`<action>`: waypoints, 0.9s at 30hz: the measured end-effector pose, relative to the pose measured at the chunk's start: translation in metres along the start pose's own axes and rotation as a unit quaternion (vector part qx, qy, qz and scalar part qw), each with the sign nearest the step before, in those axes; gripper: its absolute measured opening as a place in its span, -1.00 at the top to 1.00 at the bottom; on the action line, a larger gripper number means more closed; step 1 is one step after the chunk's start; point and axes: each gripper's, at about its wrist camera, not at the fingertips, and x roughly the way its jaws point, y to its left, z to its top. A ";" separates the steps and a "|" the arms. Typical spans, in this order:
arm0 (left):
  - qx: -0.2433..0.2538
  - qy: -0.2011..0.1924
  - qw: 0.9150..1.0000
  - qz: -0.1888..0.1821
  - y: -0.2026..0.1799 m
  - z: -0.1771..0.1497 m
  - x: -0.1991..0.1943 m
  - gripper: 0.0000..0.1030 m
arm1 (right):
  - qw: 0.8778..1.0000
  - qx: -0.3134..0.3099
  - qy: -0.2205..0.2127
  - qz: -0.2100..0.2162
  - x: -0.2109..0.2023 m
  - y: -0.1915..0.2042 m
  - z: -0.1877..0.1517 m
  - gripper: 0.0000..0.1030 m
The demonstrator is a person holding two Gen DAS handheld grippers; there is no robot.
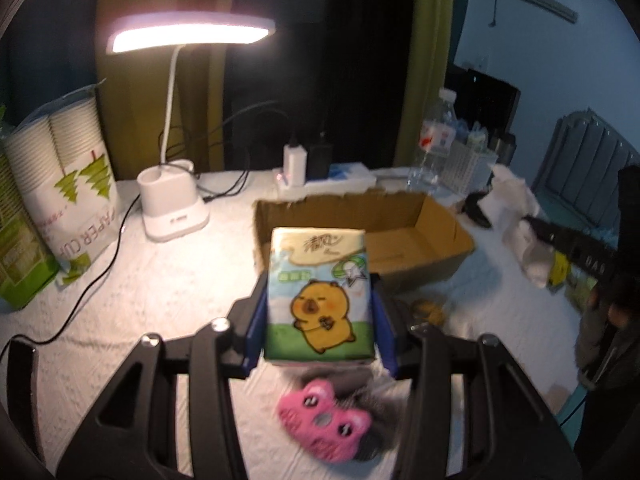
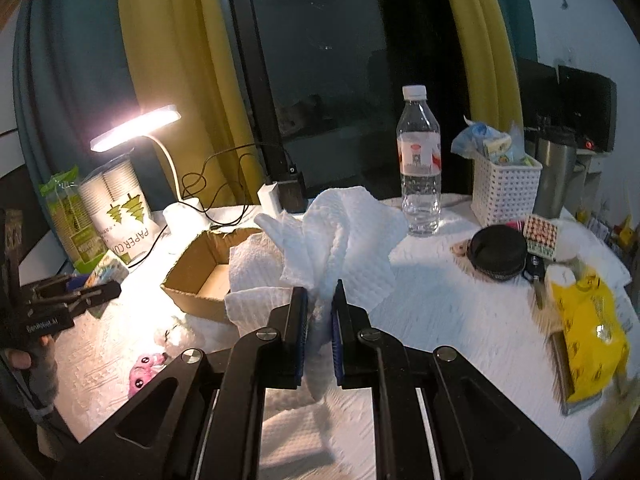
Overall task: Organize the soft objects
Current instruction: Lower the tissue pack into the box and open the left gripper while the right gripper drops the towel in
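Left claw (image 1: 320, 312) clamped on the tissue pack (image 1: 319, 292), raised clear of the worktop (image 1: 168, 280). Pack upright between the blue pads, long axis running away from the camera, capybara print facing up, far end poking past the fingertips. Directly below, near edge: pink plush toy (image 1: 326, 426) lying on the white cover. Bare cover to the left, cable trailing across it. Just beyond the pack: open cardboard box (image 1: 404, 236), near wall low, inside empty and roomy. Further back, desk lamp (image 1: 176, 200), paper cup sleeve (image 1: 76, 184).

Right claw (image 2: 320, 324) pinched together on a crumpled white paper towel (image 2: 340, 236), bulk fanning up and forward past the tips, tail hanging below. Beyond it, water bottle (image 2: 418, 160), white basket (image 2: 504, 192).
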 end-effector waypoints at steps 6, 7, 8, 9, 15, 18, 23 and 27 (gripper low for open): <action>-0.001 -0.009 1.000 0.000 -0.010 0.018 0.016 0.09 | 1.000 -0.016 -0.005 0.002 0.012 -0.006 0.013 0.77; 0.001 -0.011 1.000 0.000 -0.012 0.020 0.018 0.09 | 1.000 -0.018 -0.005 0.003 0.013 -0.007 0.015 0.77; 0.001 -0.012 1.000 0.001 -0.013 0.022 0.020 0.09 | 1.000 -0.019 -0.006 0.003 0.015 -0.008 0.017 0.77; 0.002 -0.012 1.000 0.001 -0.013 0.024 0.022 0.09 | 1.000 -0.021 -0.007 0.003 0.017 -0.008 0.019 0.77; 0.006 -0.024 1.000 0.006 -0.011 0.037 0.033 0.09 | 1.000 -0.027 -0.010 0.002 0.030 -0.013 0.030 0.77; 0.002 -0.027 1.000 0.013 -0.005 0.042 0.042 0.09 | 0.999 -0.034 -0.002 0.002 0.043 -0.015 0.032 0.77; -0.012 -0.012 1.000 0.012 0.006 0.042 0.067 0.09 | 0.999 -0.026 0.023 0.008 0.072 -0.021 0.026 0.77; -0.017 0.002 1.000 0.015 0.011 0.038 0.089 0.09 | 0.999 -0.029 0.038 0.015 0.092 -0.019 0.022 0.77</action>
